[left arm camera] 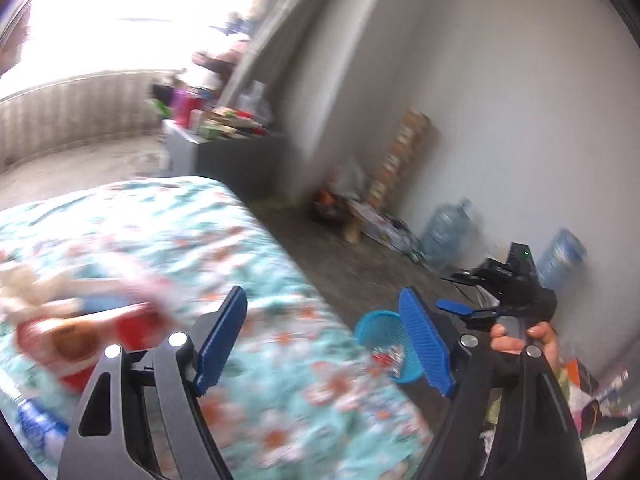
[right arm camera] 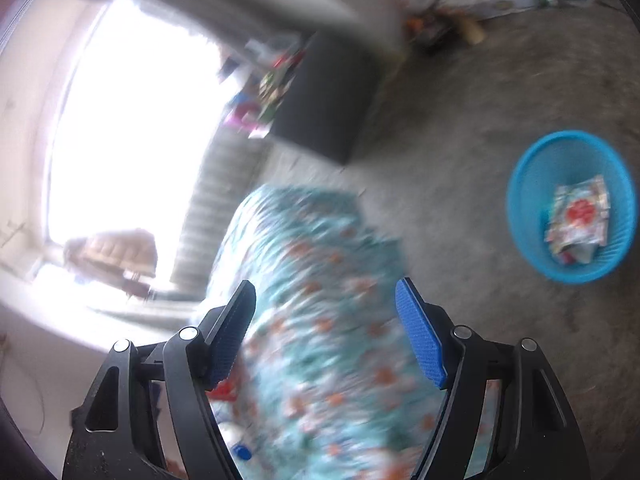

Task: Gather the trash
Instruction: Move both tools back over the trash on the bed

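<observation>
My left gripper [left arm camera: 324,296] is open and holds nothing, above the edge of a bed with a teal floral cover [left arm camera: 200,220]. Blurred trash lies on the bed at the left: red and white wrappers [left arm camera: 80,336] and a bottle with a blue label [left arm camera: 36,424]. A blue mesh basket [left arm camera: 376,332] stands on the floor past the bed, partly behind my right finger. A hand holds the right gripper [left arm camera: 460,308] beyond it. In the right wrist view the right gripper [right arm camera: 326,286] is open and empty over the bed cover [right arm camera: 320,240]. The basket [right arm camera: 532,160] holds a crumpled wrapper [right arm camera: 580,220].
A dark cabinet [left arm camera: 236,160] loaded with clutter stands by the bright window. Boxes and litter [left arm camera: 380,216] and two water jugs [left arm camera: 444,232] line the grey wall. Grey carpet [right arm camera: 440,160] lies between bed and basket. Both views are motion-blurred.
</observation>
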